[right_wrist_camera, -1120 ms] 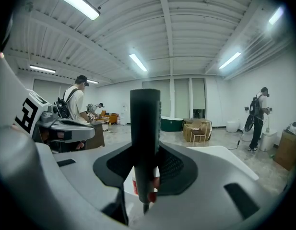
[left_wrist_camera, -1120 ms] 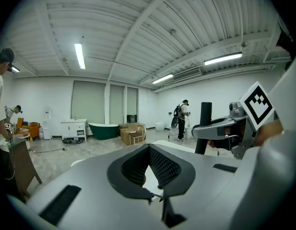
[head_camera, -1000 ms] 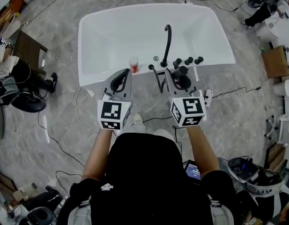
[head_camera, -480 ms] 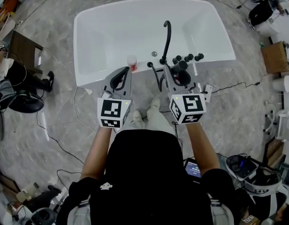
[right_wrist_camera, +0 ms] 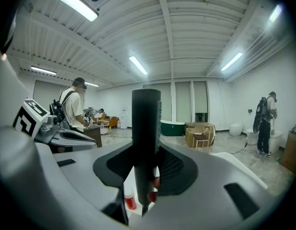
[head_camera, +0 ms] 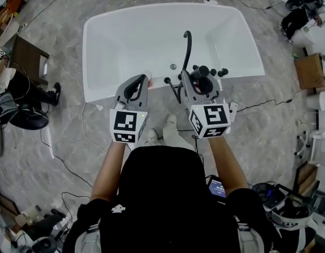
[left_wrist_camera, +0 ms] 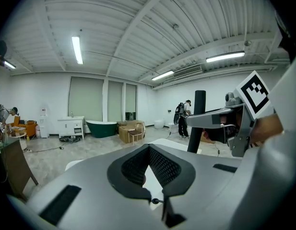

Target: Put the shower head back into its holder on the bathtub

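Note:
A white bathtub (head_camera: 99, 51) lies in front of me in the head view, with a black curved faucet (head_camera: 187, 45) and several black knobs (head_camera: 217, 71) on its near rim. My right gripper (head_camera: 198, 75) is shut on the black shower head (head_camera: 200, 73) and holds it over those fittings. The handle (right_wrist_camera: 146, 128) stands upright between the pads. Its black hose (head_camera: 176, 90) loops down on the gripper's left. My left gripper (head_camera: 144, 79) is level beside it at the near rim, its tips together and nothing in it (left_wrist_camera: 148, 148). I cannot make out the holder.
A small red-and-white bottle (right_wrist_camera: 130, 201) stands on the rim by the left gripper. Cables and a power strip (head_camera: 235, 108) lie on the marble floor. A brown box (head_camera: 309, 70) stands at right, dark furniture (head_camera: 30, 57) at left. People stand far back in the room.
Both grippers have moved forward to the tub's near rim. The shower head now hangs over the black fittings. The person's feet have shifted.

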The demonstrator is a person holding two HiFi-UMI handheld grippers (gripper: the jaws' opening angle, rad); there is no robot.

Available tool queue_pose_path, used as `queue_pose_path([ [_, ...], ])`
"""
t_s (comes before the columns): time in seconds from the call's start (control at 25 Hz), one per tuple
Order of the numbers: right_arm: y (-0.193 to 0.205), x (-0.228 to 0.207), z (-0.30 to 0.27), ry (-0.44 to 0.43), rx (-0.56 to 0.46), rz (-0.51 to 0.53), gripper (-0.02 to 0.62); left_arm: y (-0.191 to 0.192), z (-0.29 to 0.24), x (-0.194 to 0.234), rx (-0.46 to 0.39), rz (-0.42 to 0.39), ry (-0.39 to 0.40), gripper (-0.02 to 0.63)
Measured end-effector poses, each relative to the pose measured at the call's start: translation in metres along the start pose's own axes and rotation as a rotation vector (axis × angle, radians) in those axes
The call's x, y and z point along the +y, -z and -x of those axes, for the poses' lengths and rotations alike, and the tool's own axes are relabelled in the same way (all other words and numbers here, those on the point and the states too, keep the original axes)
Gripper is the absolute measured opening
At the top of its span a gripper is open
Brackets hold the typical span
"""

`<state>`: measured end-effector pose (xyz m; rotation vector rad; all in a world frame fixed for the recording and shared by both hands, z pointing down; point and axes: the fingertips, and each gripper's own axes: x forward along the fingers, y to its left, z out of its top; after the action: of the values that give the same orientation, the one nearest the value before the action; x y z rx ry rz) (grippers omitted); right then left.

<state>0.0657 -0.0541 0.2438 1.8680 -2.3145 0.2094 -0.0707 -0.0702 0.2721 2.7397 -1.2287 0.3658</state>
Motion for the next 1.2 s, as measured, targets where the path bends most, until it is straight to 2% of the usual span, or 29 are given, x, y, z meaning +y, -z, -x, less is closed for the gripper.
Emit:
queue_pose_path([
  [0.16, -0.003, -0.004, -0.012, -0.019, -0.018, -0.006, 0.137, -0.004, -0.011, 0.003, -0.029, -0.033, -0.016, 0.011],
  [0.72, -0.018, -0.015, -0.052, -0.079, -0.057, -0.019, 0.137, 0.003, -0.042, 0.016, -0.008, -0.007, -0.052, 0.011],
  [1.0, -0.013, -0.025, -0.066, -0.105, -0.045, -0.017, 0.137, 0.026, -0.066, 0.001, 0.041, 0.016, -0.014, 0.011],
  [1.2, -0.009, -0.038, -0.074, -0.102, -0.031, -0.022, 0.137, 0.046, -0.092, -0.019, 0.083, 0.036, 0.055, 0.011],
])
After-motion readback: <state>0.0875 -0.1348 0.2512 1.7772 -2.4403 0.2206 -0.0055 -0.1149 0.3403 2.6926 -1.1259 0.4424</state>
